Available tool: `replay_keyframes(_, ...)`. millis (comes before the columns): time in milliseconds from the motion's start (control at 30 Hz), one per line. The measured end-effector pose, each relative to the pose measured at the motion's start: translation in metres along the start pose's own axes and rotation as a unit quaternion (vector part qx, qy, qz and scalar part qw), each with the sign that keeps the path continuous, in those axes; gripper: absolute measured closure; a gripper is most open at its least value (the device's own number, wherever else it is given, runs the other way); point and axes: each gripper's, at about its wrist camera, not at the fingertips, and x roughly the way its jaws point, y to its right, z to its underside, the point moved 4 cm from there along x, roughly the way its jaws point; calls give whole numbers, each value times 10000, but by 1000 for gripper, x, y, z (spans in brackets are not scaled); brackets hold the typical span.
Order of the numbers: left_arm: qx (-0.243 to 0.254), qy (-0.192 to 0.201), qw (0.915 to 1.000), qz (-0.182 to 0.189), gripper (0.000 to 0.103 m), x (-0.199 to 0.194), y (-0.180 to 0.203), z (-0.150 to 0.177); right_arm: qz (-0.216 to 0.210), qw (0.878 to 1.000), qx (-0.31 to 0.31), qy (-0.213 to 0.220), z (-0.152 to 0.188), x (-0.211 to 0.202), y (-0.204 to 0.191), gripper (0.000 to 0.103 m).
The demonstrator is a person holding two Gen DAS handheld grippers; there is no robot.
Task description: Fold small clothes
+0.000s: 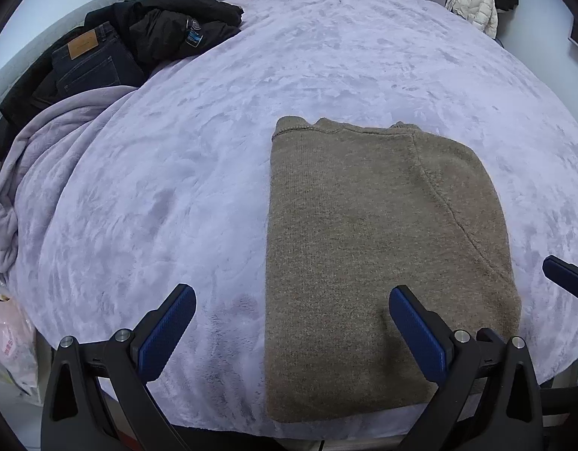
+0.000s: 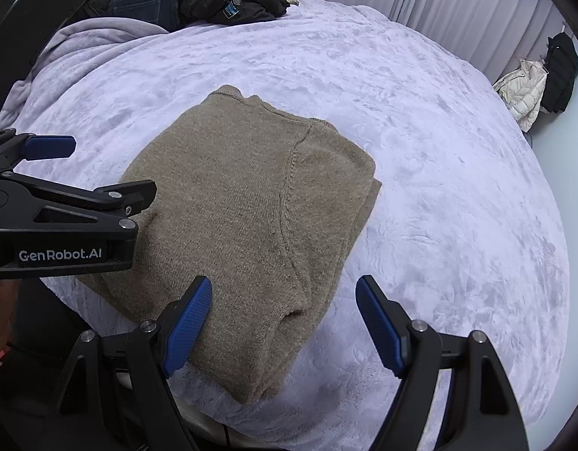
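Sweater point(image 1: 382, 263) sits folded into a rectangle on the bed point(image 1: 176, 188), long axis running near-to-far. Near edge lies under both tools: left gripper point(image 1: 292, 323) straddles its left edge, right gripper point(image 2: 283, 319) its right. Both wide open, holding nothing.

sweaters: 1 brown sweater point(image 1: 379, 248) | grippers: 2 | jeans point(image 1: 89, 58): 1 | black jackets point(image 1: 176, 26): 1 | hanging coats: 2

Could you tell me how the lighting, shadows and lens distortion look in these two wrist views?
Left wrist view: soft, even light, no glare; a faint shadow on the lilac plush blanket near the open left gripper; the fisheye bulges the bed. Right wrist view: equally sharp; the folded brown knitted sweater bows outward; dark corners.
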Motion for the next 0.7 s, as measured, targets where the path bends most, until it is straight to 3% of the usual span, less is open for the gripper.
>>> replay_keyframes(700,86,-45,9999,-132,0,-4,12,-1,-266,9994,-37,209,1,0,11,21)
